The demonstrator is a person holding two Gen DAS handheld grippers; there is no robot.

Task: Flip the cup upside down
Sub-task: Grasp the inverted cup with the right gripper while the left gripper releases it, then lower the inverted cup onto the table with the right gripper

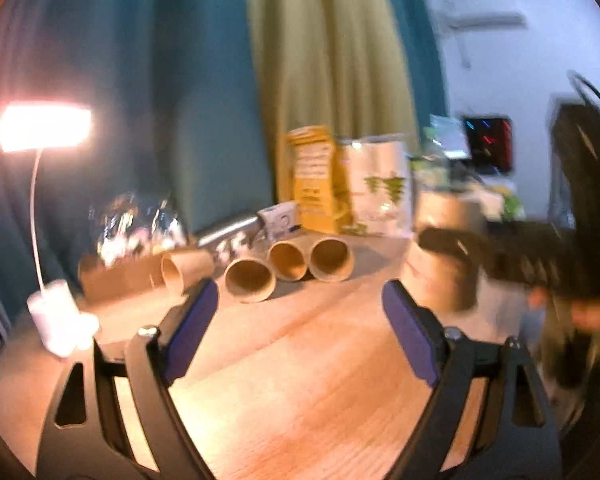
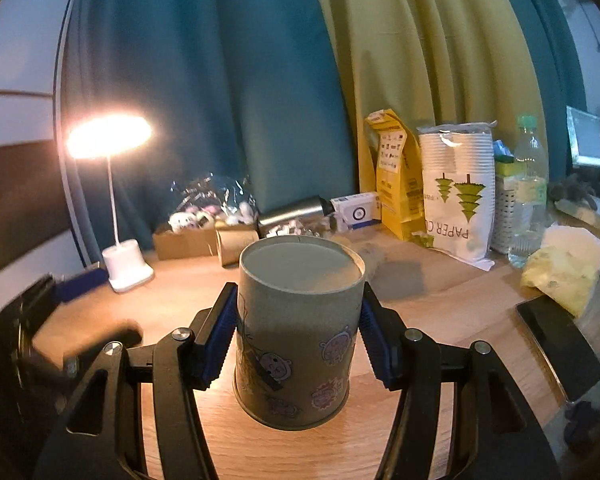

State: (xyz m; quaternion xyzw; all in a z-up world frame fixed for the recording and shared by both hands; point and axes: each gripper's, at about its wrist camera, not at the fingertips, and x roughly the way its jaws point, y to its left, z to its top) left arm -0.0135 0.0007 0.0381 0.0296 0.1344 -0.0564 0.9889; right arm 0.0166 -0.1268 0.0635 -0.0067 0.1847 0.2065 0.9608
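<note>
Now one cup (image 2: 298, 336) between right gripper (image 2: 298, 308) pads.

— What frames the scene?
— Teal curtains (image 2: 228, 92) hang beside a yellow-green curtain (image 2: 432, 60) behind a light wooden table (image 2: 440, 312); a white wall (image 1: 512, 64) shows at far right in the left wrist view.

— And the light?
— A white desk lamp (image 2: 122, 200) glows warm at the table's left edge, its base resting on the wood. A lit screen (image 2: 586, 138) stands at the far right, past the curtains.
</note>
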